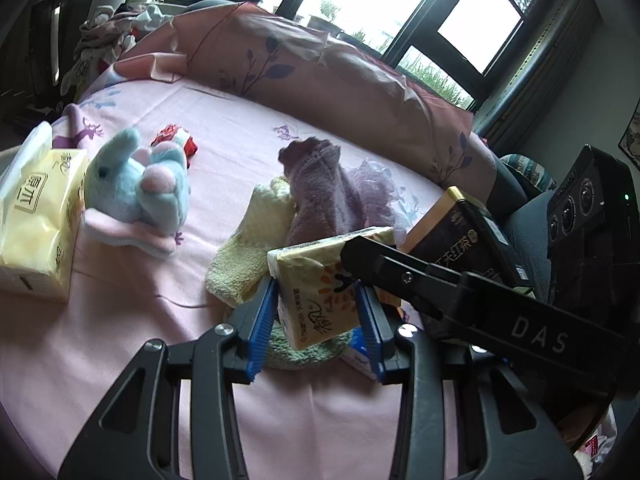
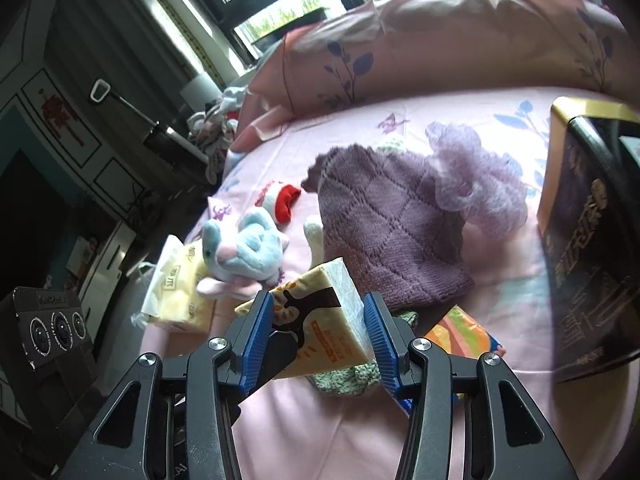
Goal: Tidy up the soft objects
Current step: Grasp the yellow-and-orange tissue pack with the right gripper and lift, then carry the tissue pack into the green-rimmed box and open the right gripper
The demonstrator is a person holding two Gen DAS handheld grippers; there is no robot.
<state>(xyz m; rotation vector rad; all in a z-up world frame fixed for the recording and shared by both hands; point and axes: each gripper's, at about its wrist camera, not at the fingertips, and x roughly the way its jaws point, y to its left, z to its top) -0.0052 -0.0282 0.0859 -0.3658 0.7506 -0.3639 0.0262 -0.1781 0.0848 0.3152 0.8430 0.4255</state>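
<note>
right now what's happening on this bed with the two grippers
A person is tidying soft things on a pink bed with two handheld grippers. Both the left gripper and the right gripper have their jaws closed on the same small tissue pack, which is lifted off the sheet above a green cloth. Still lying around are a blue plush bunny, a larger tissue pack, a purple knit piece and a cream towel.
</note>
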